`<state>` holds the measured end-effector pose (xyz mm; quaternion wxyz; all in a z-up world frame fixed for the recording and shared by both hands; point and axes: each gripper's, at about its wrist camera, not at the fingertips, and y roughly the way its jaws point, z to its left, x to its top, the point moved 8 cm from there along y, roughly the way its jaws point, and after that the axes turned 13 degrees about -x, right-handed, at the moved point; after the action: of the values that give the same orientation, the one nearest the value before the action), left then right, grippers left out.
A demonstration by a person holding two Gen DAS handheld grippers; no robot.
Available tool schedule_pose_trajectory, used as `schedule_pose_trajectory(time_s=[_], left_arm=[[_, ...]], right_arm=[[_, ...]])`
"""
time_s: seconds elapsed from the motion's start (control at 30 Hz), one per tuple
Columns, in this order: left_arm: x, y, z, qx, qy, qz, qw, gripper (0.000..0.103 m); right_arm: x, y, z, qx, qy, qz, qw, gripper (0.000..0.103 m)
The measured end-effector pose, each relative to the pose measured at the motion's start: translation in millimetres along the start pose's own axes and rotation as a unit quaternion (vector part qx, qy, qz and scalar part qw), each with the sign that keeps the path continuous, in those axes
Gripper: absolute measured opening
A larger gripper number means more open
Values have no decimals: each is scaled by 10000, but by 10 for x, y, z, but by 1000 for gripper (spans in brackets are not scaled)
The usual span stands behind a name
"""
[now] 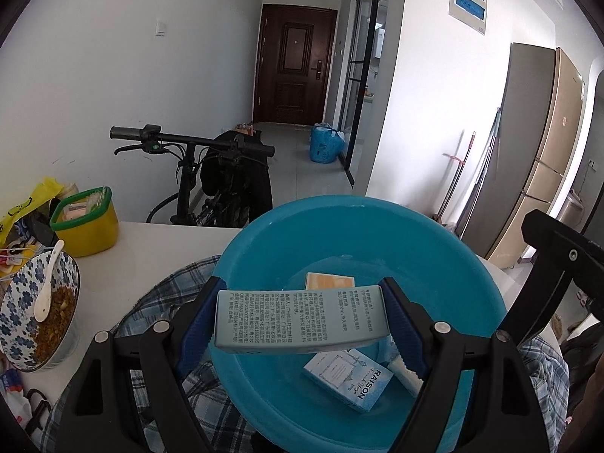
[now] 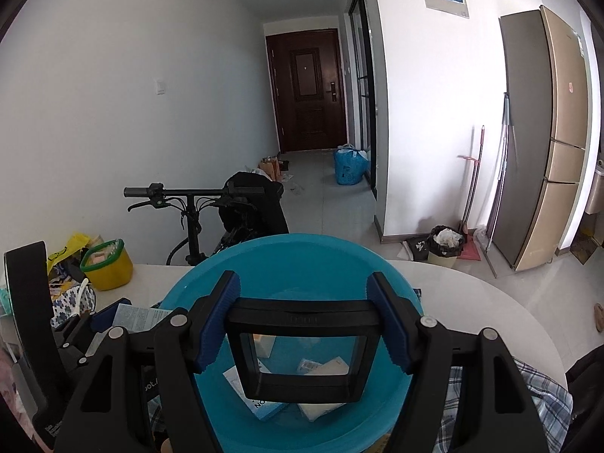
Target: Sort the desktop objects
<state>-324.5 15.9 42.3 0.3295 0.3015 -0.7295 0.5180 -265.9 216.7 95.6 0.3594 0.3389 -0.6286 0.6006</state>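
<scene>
A pale blue box (image 1: pixel 302 319) is clamped by the left gripper (image 1: pixel 304 321) above the blue basin (image 1: pixel 434 241), centre frame. A black frame (image 2: pixel 300 347) is gripped by the right gripper (image 2: pixel 302 324) over the same basin.

The basin (image 1: pixel 472 283) sits on a checked cloth (image 1: pixel 170 287) on the tabletop (image 1: pixel 170 241), low in the frame's centre. In it lie a small box (image 1: pixel 349 383) and a packet (image 1: pixel 330 281). Left of it stand a food bowl (image 1: pixel 22 309) and, behind that, a tub (image 1: pixel 85 232). A bicycle (image 1: pixel 211 158) stands behind the tabletop.
</scene>
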Motion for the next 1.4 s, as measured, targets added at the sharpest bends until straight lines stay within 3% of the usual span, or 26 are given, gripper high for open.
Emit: schedule_pose_trajectory(time_s=[0.13, 0.27, 0.57, 0.7, 0.8, 1.4], left_arm=[[-77, 139, 45, -157, -157, 234, 9995, 84], [-96, 185, 81, 211, 50, 228, 9995, 84], [-164, 308, 96, 262, 60, 380, 9989, 84], [-204, 380, 139, 279, 27, 461, 9985, 84], [-232, 449, 180, 304, 10, 543, 9981, 84], [-330, 616, 252, 444, 100, 700, 9965, 84]], right_arm=[[-19, 76, -16, -30, 18, 81, 10000, 68], [-61, 154, -8, -45, 0, 192, 9998, 68], [-148, 315, -12, -33, -44, 433, 9990, 68], [-190, 381, 19, 226, 22, 633, 9977, 68], [-222, 450, 46, 66, -82, 676, 9977, 68], [-458, 748, 153, 122, -221, 1143, 9931, 68]])
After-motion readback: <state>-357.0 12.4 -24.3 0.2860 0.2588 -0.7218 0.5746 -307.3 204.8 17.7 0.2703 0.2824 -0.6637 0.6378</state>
